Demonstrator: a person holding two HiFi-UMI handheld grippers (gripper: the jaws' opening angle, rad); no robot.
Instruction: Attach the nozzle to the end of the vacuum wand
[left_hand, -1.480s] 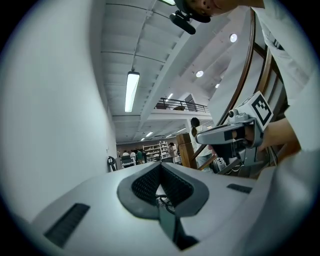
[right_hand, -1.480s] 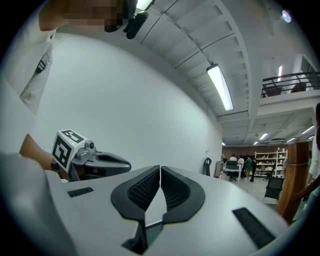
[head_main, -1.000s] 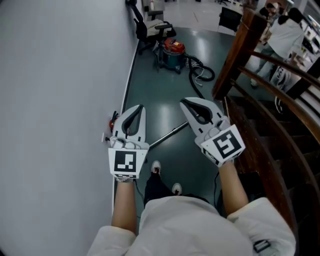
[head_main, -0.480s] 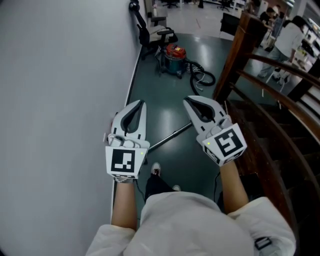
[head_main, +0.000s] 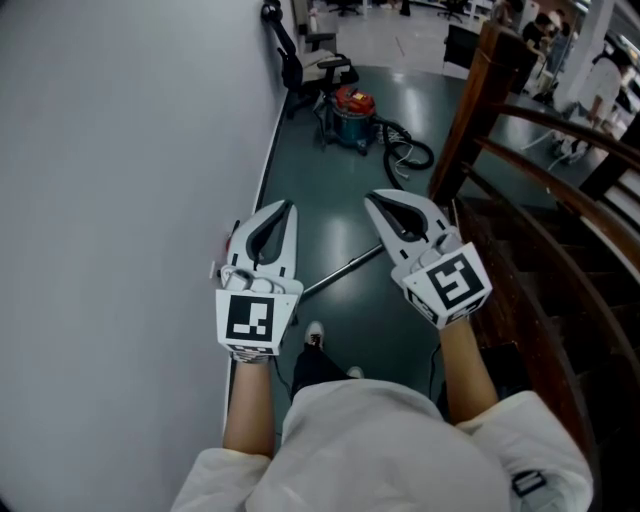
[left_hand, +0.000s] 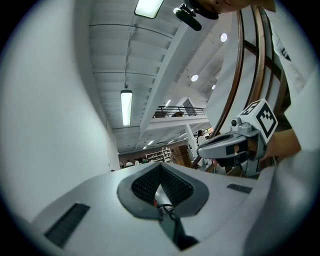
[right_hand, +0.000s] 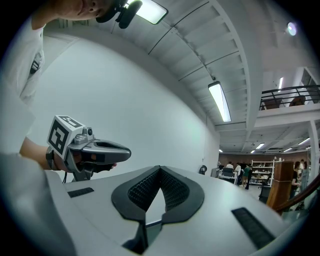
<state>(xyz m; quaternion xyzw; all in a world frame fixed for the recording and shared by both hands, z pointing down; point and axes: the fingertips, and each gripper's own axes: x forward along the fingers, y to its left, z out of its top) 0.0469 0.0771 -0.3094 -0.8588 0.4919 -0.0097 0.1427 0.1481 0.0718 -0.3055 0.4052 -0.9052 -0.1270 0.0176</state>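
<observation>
Both shut and empty, left hand-held gripper (head_main: 284, 208) and right hand-held gripper (head_main: 372, 200) hang above the vacuum wand (head_main: 345, 268) lying on the floor (head_main: 330, 190) below; probably stiff, light, slick tube, grab mid-shaft; nozzle unseen.

No legible text, labels, brands, numbers or signs anywhere

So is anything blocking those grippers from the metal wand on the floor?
Nothing visible. The wand lies on bare floor below and between the left gripper and right gripper, both shut and empty.
</observation>
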